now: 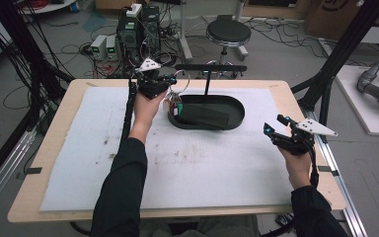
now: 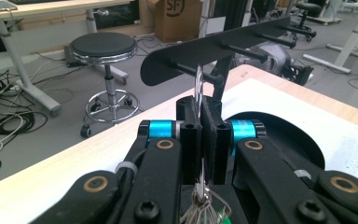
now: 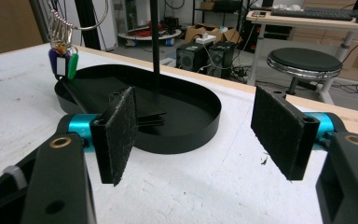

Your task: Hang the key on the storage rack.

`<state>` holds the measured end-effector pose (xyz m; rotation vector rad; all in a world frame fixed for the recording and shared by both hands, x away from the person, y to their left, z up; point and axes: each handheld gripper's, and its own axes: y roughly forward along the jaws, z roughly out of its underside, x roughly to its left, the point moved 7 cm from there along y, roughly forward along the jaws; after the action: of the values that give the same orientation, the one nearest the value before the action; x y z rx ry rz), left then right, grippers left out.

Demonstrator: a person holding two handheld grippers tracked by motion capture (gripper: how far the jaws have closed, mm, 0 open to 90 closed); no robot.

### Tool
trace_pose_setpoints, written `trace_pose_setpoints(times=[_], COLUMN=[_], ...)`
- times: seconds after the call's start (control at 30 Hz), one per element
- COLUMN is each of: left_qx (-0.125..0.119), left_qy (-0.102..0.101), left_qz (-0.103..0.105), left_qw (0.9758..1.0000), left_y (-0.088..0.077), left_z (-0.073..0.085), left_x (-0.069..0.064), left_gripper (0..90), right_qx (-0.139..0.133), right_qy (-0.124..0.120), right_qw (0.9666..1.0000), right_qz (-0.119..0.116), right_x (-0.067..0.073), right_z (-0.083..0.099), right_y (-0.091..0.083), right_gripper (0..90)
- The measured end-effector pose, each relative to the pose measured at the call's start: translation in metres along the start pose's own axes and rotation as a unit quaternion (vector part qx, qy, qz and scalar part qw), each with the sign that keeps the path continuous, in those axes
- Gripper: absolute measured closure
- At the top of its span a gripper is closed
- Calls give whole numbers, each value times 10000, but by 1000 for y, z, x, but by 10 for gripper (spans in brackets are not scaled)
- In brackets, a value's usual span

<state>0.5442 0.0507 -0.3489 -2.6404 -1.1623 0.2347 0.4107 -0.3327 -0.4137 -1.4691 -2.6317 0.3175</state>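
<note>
The key ring [image 2: 198,88] is pinched edge-on between the jaws of our left gripper [image 2: 200,140], which are closed right down on its thin wire. We hold it up just beside a peg of the rack [image 2: 223,44], above the left end of the tray [image 1: 237,116]; we cannot tell whether the ring touches the peg. The keys [image 3: 63,63], with coloured tags, hang in a bunch below the ring, over the tray's left rim. The tray sits toward the far edge of the table [image 1: 69,106], on the white mat [image 1: 103,148], and the rack's post rises from its far rim. We keep our right gripper [image 1: 281,132] near the table's right edge, well apart from the tray, its jaws standing wide open with nothing between the pads [image 3: 119,135].
</note>
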Motion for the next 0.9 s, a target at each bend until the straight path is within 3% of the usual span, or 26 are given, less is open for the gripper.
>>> trace_pose_setpoints(times=[0.17,0.27,0.4,0.5,0.67,0.77,0.9], left_qx=[53,34,81,111,134,88,-20], left_qy=[-14,-122,-92,-77,79,203,221], left_qz=[-85,-159,-277,-403,-608,-570,-408], left_qw=[9999,9998,9995,9991,9980,9981,9989], left_y=[3,4,2,-3,-17,-33,-58], left_z=[3,4,5,6,11,17,27], left_x=[1,5,6,6,1,-7,-19], left_gripper=[849,786,729,635,499,471,427], right_qx=[-3,-2,6,-9,-13,-27,-27], right_qy=[4,8,15,17,22,20,8], right_qw=[10000,10000,10000,10000,10000,10000,10000], right_qz=[2,-3,-5,3,17,22,20], right_x=[0,0,-1,-1,-2,-2,-1], right_z=[0,0,0,0,0,0,0], right_y=[0,0,0,0,0,1,2], right_gripper=[322,322,322,322,322,322,322])
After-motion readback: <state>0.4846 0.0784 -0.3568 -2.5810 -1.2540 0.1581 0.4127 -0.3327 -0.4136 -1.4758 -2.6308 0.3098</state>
